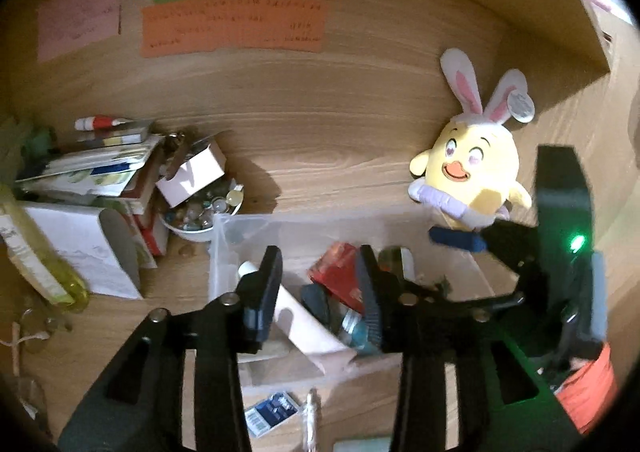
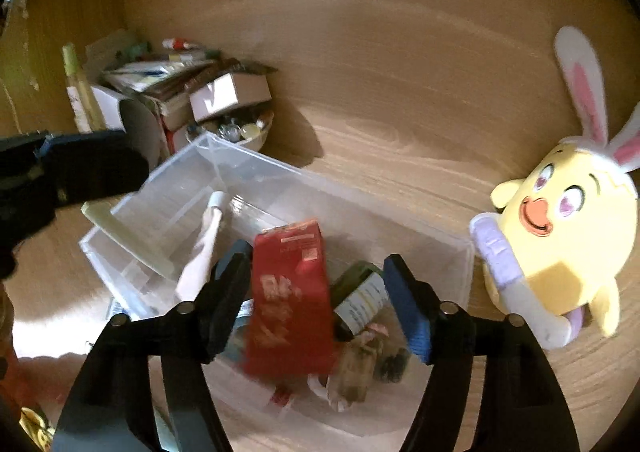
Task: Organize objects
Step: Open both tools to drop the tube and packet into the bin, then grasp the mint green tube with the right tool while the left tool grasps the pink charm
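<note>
Carton, red and rectangular, stands between the right tongs with its long axis running from about 6 o'clock up to 12 o'clock, its printed top end leaning slightly toward 1 o'clock; the jaws are spread, and neither pad clearly presses its sides (the picture is blurred there). It is over the clear plastic bin, which sits on the wooden worktop. Inside the bin a white tube lies with its cap toward 12 o'clock, and a dark green jar lies tilted, at 3 o'clock of the carton. The left tongs are also parted, with nothing pinched between them, hovering over the same bin, where the tube and carton show beneath. At 2 o'clock of the bin a yellow plush chick with rabbit ears leans on the worktop's wooden back wall. At 10 o'clock lies a heap of books and boxes beside a white bowl of marbles. Pink, green and orange paper notes are stuck on the wall at 12 o'clock. Light is dim and warm.
</note>
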`<state>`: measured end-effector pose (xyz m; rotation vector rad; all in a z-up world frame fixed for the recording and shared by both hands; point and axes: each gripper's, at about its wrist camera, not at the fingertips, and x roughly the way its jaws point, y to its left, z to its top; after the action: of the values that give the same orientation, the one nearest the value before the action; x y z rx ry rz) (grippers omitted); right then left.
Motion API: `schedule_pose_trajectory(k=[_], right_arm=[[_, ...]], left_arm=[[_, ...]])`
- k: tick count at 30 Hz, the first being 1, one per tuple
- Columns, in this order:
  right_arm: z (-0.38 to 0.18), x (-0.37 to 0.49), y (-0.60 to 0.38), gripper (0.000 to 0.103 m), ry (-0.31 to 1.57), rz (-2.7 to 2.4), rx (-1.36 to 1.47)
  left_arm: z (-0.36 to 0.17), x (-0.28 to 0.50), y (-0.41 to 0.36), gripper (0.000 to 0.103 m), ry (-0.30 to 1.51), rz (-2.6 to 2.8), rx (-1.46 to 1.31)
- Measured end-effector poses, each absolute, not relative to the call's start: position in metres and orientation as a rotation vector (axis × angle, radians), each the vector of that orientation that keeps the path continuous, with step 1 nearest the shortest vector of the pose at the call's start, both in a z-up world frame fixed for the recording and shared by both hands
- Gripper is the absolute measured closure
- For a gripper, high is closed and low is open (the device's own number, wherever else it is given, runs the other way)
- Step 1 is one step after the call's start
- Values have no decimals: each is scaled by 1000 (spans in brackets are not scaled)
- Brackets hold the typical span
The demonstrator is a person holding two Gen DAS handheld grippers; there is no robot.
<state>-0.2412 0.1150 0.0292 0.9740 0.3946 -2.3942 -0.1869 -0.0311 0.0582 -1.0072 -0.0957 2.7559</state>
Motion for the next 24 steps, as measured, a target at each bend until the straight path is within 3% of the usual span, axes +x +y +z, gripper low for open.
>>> schedule_pose_trajectory(k=[2, 4, 10, 24], right_arm=[[35, -232, 119, 31, 382, -2398, 950], [40, -222, 122, 29, 371, -2393, 933], [45, -188, 132, 28, 344, -2366, 896], [4, -129, 131, 27, 294, -2257, 960]], left_arm=[[59, -177, -33, 56, -84, 2758, -1002], [61, -167, -35, 42, -70, 2773, -985], [57, -134, -40, 26, 1, 2806, -978], [-5, -81, -64, 23, -25, 2764, -1194]])
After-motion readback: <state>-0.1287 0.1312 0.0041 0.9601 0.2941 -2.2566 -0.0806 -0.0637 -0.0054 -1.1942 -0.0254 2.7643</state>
